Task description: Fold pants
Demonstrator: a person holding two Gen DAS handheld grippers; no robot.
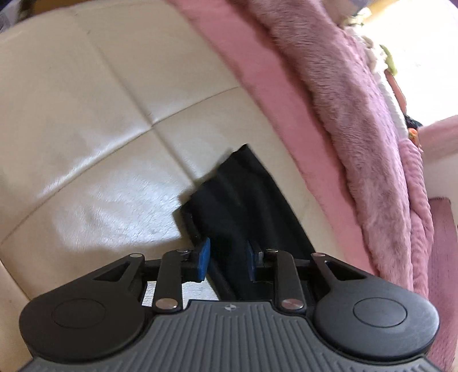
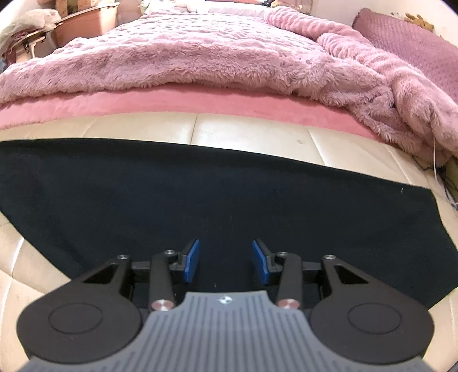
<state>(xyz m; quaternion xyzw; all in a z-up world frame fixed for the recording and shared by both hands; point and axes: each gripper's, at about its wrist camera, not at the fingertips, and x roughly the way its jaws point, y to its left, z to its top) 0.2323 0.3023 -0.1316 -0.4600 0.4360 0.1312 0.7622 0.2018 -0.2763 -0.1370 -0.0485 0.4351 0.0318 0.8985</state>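
The black pants (image 2: 200, 197) lie flat across a cream leather bench (image 2: 246, 128) in the right wrist view. My right gripper (image 2: 226, 260) is open, its blue pads (image 2: 191, 260) apart just above the cloth. In the left wrist view, my left gripper (image 1: 227, 257) is shut on a bunched end of the black pants (image 1: 243, 206), which hangs raised above the cream bench (image 1: 100, 128).
A fluffy pink blanket (image 2: 200, 57) covers the bed behind the bench, over a pink sheet (image 2: 200, 103). It also shows in the left wrist view (image 1: 357, 114). A purple pillow (image 2: 415, 51) lies far right. A basket and clutter (image 2: 71, 25) stand far left.
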